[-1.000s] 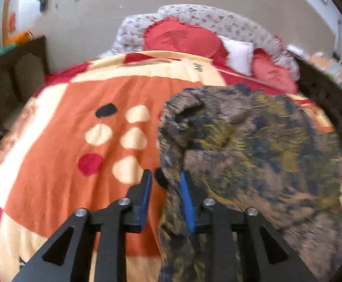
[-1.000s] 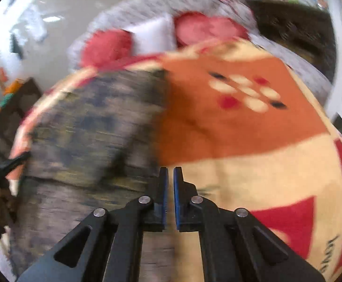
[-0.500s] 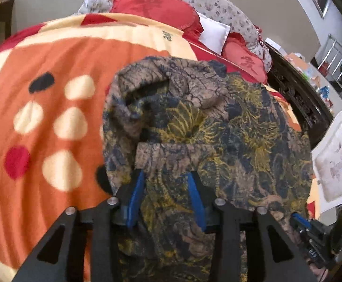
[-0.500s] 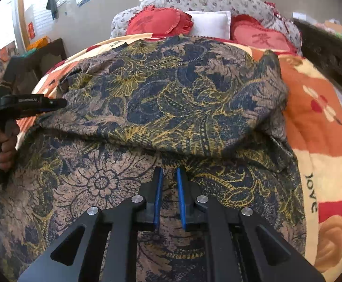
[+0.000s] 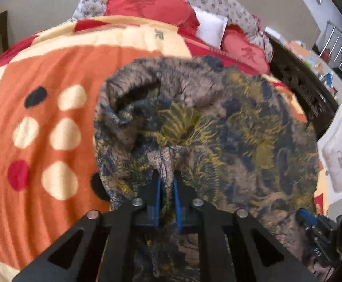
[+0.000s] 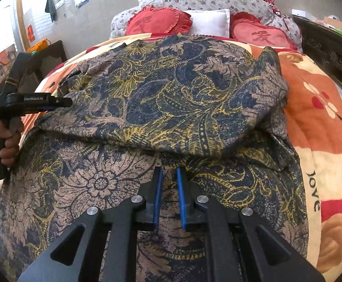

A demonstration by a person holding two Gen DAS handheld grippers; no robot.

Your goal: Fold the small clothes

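Closing just now on a raised ridge of the patterned garment (image 5: 218, 127), left gripper (image 5: 167, 185) pinching cloth between its fingers. Spread on the bed's blanket (image 5: 41, 75), stretching ahead of both tools, long axis crosswise. Right gripper (image 6: 169, 176) over the near hem, fingers narrowly apart, pinching nothing visible.
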